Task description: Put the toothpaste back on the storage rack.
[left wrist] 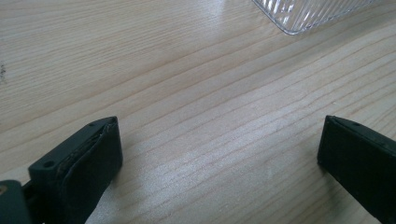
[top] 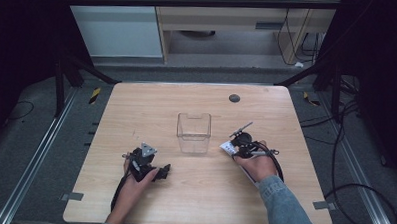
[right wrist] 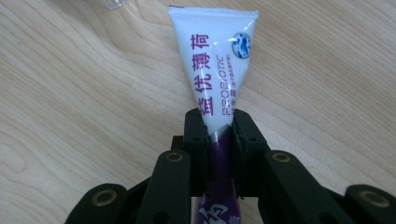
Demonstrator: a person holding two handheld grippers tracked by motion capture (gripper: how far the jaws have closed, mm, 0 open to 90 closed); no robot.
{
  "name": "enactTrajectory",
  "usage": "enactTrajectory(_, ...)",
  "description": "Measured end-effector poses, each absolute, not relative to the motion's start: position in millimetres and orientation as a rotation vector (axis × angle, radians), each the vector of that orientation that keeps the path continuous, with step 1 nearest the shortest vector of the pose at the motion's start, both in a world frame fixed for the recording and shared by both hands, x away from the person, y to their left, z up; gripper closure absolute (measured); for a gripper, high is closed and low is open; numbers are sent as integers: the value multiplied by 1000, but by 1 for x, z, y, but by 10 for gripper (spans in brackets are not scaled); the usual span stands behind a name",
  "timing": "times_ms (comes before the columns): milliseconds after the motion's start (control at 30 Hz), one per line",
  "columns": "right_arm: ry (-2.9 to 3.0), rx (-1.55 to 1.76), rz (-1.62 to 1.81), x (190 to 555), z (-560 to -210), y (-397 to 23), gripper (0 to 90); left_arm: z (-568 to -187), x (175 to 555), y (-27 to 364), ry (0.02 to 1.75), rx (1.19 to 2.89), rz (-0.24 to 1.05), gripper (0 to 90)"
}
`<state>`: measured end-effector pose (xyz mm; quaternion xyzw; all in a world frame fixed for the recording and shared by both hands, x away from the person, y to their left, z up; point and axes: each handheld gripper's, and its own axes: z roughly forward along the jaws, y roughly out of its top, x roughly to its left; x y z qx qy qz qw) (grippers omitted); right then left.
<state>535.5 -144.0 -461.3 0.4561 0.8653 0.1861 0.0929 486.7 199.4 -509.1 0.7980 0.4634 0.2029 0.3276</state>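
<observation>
The tube (right wrist: 215,79), white with purple print, is pinched between the jaws of the right gripper (right wrist: 218,122), its flat crimped end pointing away over the table (top: 198,202). In the high view it is seen just right of the clear bin (top: 193,133). The left gripper (left wrist: 219,149) is held low over bare wood, jaws spread wide, near the bin's corner.

The left gripper (top: 160,171) rests low in the left hand (top: 136,182) with its jaws spread wide apart, while the right gripper (top: 229,147) (held by the right hand (top: 257,163), denim sleeve behind) has its jaws pinched together around a tube (right wrist: 215,65).
</observation>
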Motion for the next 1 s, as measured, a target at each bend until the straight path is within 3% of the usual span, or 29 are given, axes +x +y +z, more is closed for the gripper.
enactTrajectory(1000,2288,1333,812,543,-364,-182,787,-509,487,199,1212,2091,531,0)
